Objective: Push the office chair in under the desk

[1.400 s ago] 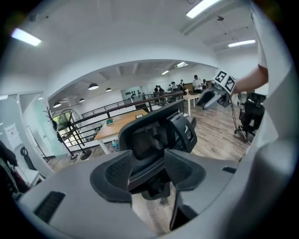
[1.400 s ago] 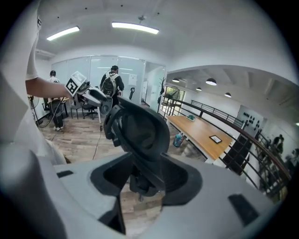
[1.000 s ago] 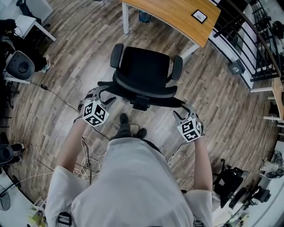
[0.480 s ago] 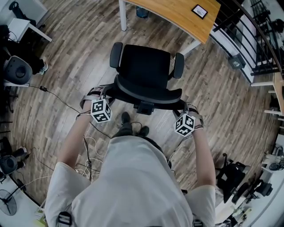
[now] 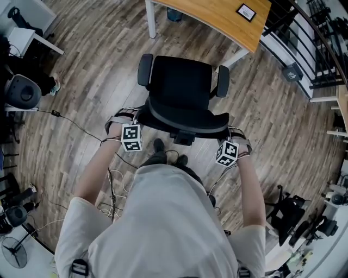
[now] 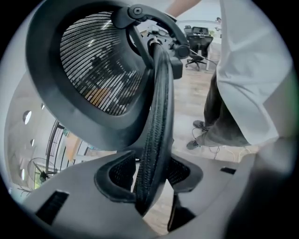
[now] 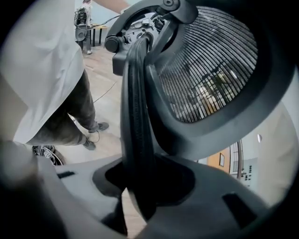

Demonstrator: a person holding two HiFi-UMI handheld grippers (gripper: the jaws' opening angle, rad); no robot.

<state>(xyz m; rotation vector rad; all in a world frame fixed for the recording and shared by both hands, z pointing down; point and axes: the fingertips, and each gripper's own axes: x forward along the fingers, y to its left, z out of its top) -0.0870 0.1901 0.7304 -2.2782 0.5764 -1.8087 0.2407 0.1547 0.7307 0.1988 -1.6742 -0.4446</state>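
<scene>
Chair (image 5: 182, 87), black with a mesh backrest (image 5: 187, 120), stands on a wood floor (image 5: 98, 81) at the centre of the head view. Its seat faces 12 o'clock, toward the desk (image 5: 217, 16). The desk lies along the top edge between 12 and 1 o'clock, apart from the chair, so nothing is tucked under yet.

We stand at 6 o'clock behind the backrest. The left gripper (image 6: 150, 175) sits at its 9 o'clock end and the right gripper (image 7: 140, 179) at its 3 o'clock end, both pointing steeply down. In each gripper view the backrest's rim runs straight between the two pads. Both pairs of jaws have just been closing, and they now look clamped on that rim.

We judge the step in hand to be securing the hold before the push. To do it well, we would keep both grips equally firm and push with even force, so the chair rolls straight and does not swivel. The heading looks like 12 to 1 o'clock, between the white desk leg (image 5: 150, 21) at 11 o'clock and the other leg (image 5: 234, 58) at 1 o'clock, so the armrests should pass between them. Loose cables (image 5: 109, 184) lie at 7 o'clock by our feet and could catch a step.
</scene>
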